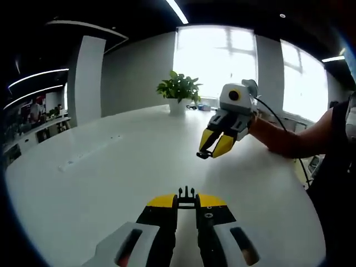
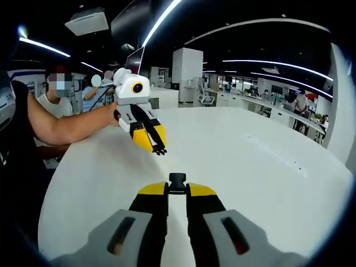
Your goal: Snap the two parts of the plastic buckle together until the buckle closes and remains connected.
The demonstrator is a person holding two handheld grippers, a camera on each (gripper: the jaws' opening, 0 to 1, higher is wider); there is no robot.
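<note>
A broad white table [image 1: 111,167] spreads bare toward its curved far edge. Above it, the left gripper [image 1: 187,196] pinches the pronged buckle half [image 1: 186,193] between closed jaws; the right gripper [image 2: 177,185] likewise clamps the socket half [image 2: 177,179], well apart.

Each gripper [image 1: 186,201] [image 2: 177,190] has yellow-tipped black jaws on grey housings. The other gripper's [image 1: 212,149] white box trails a black cable [image 1: 278,119]. A dark sleeveless top [image 1: 336,150] (bare forearm) shows.
</note>
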